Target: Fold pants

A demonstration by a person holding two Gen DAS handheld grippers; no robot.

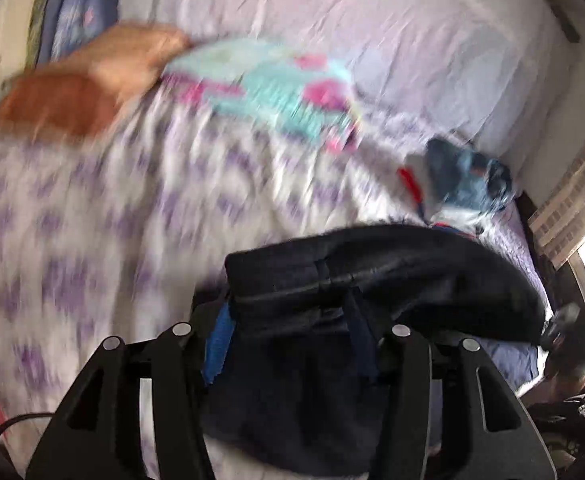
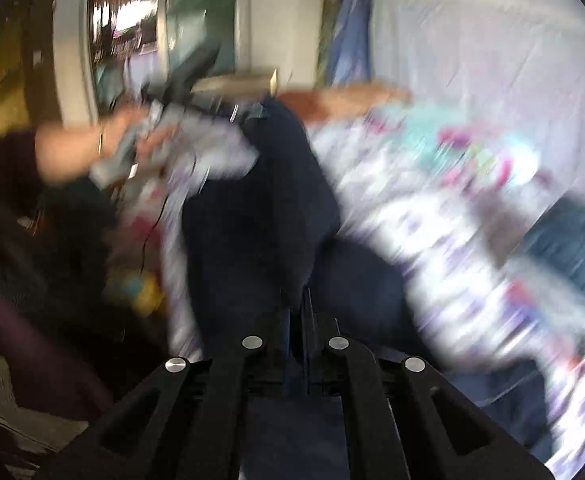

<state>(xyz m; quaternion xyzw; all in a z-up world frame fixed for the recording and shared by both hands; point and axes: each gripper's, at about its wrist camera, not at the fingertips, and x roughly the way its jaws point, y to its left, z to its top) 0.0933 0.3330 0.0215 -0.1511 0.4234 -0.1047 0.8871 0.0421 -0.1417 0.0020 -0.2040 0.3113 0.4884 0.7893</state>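
Dark navy pants hang bunched above the bed. In the left wrist view my left gripper has the thick waistband end filling the gap between its jaws, with the blue pad pressed against the cloth. The rest of the pants stretches to the lower right. In the right wrist view my right gripper is shut tight on a thin fold of the pants, which run up and away towards a hand holding the other gripper's handle. Both views are blurred by motion.
Below lies a bed with a white and purple patterned blanket and a lavender sheet. A turquoise and pink cloth, an orange cloth and a blue denim garment lie on it. A window is at the back.
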